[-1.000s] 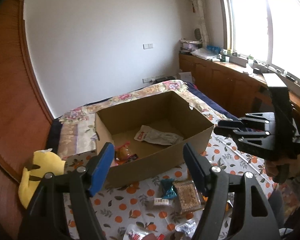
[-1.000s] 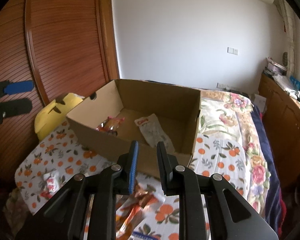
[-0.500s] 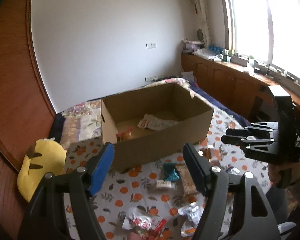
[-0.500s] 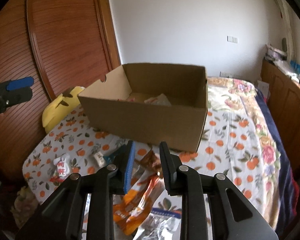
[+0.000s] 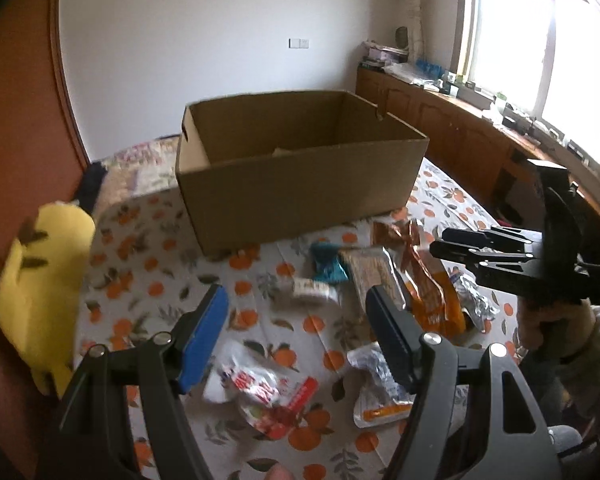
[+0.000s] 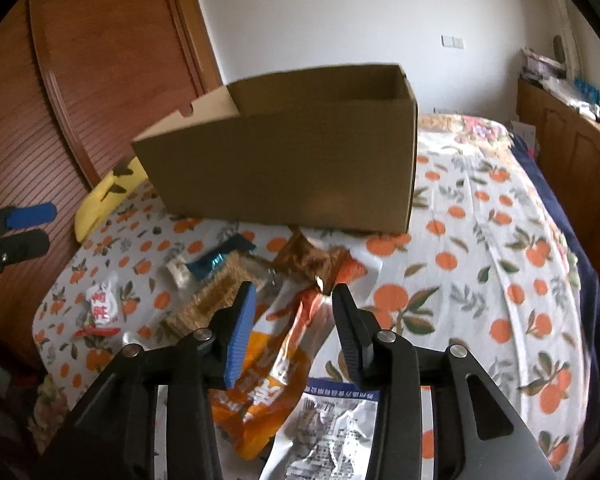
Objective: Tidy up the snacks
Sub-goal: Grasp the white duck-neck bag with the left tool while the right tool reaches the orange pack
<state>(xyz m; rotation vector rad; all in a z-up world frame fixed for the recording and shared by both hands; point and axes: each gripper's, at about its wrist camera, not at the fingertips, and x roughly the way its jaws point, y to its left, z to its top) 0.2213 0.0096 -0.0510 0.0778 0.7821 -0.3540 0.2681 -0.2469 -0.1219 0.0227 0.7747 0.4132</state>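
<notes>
Right wrist view: right tongs [image 6: 294,306] were spread above the orange bag [image 6: 276,364]; next they should descend and pinch it.

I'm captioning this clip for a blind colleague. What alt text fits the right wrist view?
The open right gripper hovers over an orange snack bag among loose snacks on an orange-print bedsheet. A cardboard box sits just behind them, and the left gripper shows at the left edge.

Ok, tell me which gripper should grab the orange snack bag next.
Right. The right gripper is open with the orange snack bag directly between its fingers. The left gripper is open too, but frames the red-and-white packet instead.
</notes>
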